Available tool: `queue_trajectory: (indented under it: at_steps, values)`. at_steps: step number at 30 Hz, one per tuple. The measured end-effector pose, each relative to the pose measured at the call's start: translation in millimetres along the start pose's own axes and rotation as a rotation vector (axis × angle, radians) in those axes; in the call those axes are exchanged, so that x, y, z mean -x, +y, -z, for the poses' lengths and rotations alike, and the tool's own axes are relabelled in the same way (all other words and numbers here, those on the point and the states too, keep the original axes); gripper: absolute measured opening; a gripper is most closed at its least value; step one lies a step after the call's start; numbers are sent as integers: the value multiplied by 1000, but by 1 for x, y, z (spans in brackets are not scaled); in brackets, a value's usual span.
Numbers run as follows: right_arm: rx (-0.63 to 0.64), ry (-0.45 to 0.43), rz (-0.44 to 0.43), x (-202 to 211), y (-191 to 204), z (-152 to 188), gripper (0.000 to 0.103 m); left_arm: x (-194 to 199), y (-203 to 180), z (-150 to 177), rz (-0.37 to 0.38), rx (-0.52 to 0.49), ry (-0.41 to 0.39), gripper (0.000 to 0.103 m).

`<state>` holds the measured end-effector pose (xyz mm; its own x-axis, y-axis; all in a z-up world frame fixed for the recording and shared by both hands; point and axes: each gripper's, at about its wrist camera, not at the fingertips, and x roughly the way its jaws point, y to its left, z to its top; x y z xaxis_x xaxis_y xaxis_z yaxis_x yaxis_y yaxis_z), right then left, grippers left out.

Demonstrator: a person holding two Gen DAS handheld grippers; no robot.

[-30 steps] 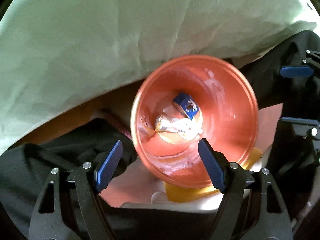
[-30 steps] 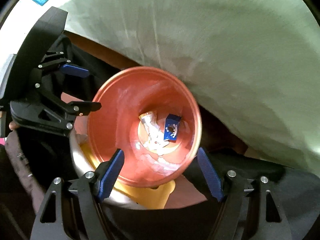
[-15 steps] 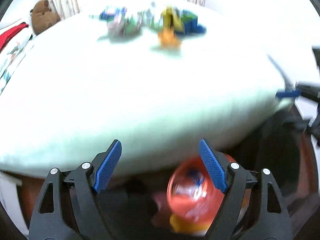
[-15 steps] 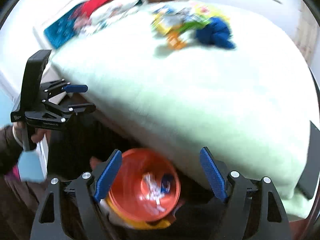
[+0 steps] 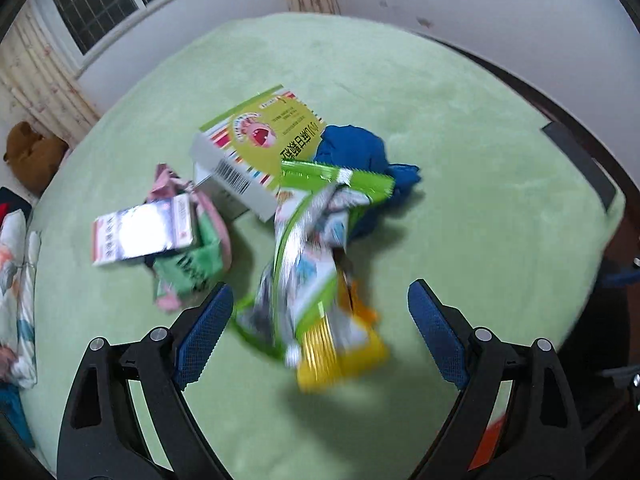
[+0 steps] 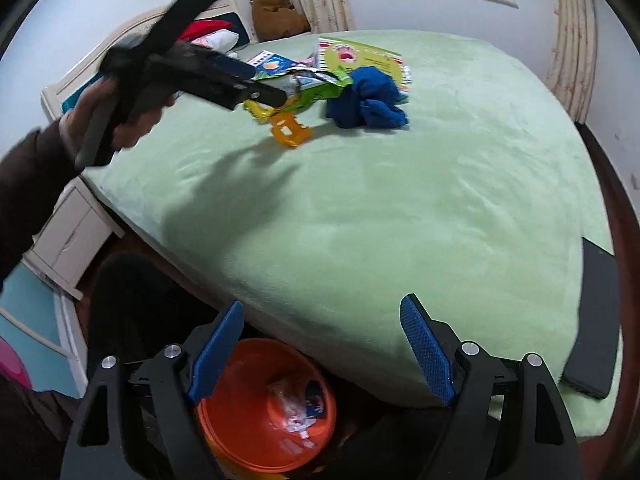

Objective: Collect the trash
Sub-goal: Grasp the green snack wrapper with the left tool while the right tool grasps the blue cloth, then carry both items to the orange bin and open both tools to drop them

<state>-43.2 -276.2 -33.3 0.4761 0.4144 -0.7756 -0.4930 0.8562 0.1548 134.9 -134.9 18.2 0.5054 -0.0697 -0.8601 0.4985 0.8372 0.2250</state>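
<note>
Bed cover (image 5: 460, 208): pale green, plain, fills mid frame. Box (image 5: 260, 140), upper centre: lime-yellow face, red-and-white round emblem, multicoloured stripe border, black barcode on white side. Crumpled cloth (image 5: 360, 152) just right of it — deep blue. Wrapper (image 5: 308, 248), centre: green and silver, white patches. Packet (image 5: 344, 344) below it: yellow with orange. Small carton (image 5: 144, 236), left: silver-white, red edge. Bin (image 6: 272, 412), bottom of right wrist view — orange. Plush toy (image 6: 276, 10), upper left there: brown. Left gripper (image 5: 320, 332) and right gripper (image 6: 320, 360): black frames, blue textured pads.
</note>
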Motion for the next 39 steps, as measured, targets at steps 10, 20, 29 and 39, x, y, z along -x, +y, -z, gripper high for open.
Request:
queue_trajectory:
  at_steps: [10, 20, 29, 39]
  values:
    - [-68, -39, -15, -7, -27, -17, 79, -23, 23, -15, -23, 113, -61, 39]
    - [-50, -78, -6, -42, -33, -79, 79, 73, 49, 21, -76, 363, -369, 35]
    - [-69, -123, 25, -91, -41, -161, 83, 102, -6, 116, -247, 389, -407, 35]
    - [-124, -15, 68, -162, -44, -206, 84, 91, -4, 169, -154, 526, -364, 35]
